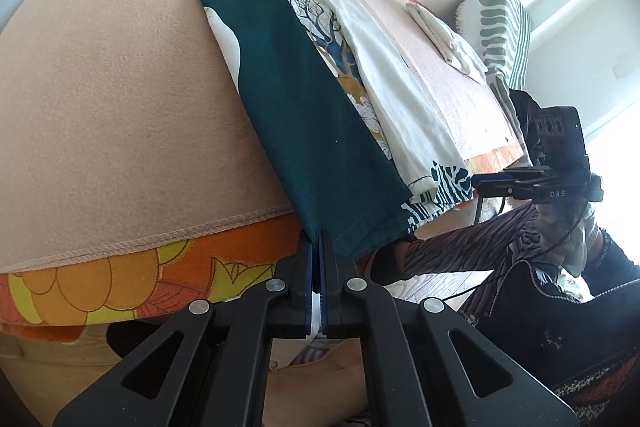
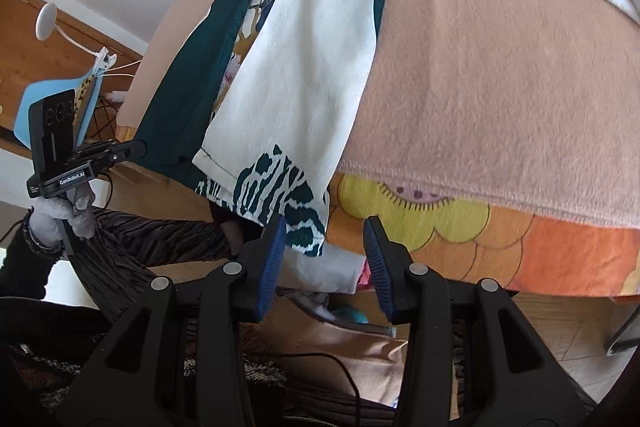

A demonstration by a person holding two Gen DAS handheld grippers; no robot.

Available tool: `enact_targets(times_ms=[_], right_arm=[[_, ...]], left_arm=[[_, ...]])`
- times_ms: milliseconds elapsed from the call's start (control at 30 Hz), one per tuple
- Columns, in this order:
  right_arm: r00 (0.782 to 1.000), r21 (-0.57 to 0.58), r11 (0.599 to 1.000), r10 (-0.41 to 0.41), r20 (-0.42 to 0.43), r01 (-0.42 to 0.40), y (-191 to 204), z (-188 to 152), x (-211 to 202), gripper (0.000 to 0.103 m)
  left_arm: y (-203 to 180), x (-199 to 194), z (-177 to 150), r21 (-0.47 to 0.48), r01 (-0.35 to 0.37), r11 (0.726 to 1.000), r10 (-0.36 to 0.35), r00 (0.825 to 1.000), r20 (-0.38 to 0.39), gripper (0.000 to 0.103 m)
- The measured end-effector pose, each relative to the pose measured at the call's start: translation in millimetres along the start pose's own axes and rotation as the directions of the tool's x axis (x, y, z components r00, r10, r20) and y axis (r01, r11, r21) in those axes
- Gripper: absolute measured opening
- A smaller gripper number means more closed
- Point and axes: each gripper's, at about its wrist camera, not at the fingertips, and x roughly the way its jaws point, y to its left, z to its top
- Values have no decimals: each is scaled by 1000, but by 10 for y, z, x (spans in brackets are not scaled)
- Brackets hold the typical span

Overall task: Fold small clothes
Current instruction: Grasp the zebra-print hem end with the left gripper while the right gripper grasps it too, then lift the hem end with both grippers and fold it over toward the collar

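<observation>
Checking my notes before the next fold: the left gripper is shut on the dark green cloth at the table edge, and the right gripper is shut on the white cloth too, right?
Not quite. The right gripper is open, gripping nothing, as the right wrist view shows; the white cloth lies beyond it.

Both wrist cameras sit close at the table's near edge, looking down along their fingers; both share the teal-and-white garment (image 1: 304, 115) (image 2: 296, 75) and pink blanket (image 1: 104, 99) (image 2: 500, 75).
</observation>
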Motion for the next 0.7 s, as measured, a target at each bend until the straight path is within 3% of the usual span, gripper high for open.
enact_targets(times_ms=[100,233,300,333,700], right_arm=[[998,25,998,59,-24,-59,4,3,43,42],[998,9,999,46,-36,-46,52,15,106,38],[996,24,997,79,-49,-78,49,24,145,13],[994,30,995,92,-57,-91,51,24,170,10],[972,98,968,225,63,-231,-22,191,-55,4]], left_arm=[[4,-15,18,0,1,1000,-1,1000,5,1],[3,-47,19,-1,2,1000,-2,1000,17,1],[1,-51,20,-5,9,1000,-8,1000,21,1],[3,-54,24,-7,11,1000,-11,1000,23,1],[-14,-136,203,-36,70,997,-66,993,100,1]])
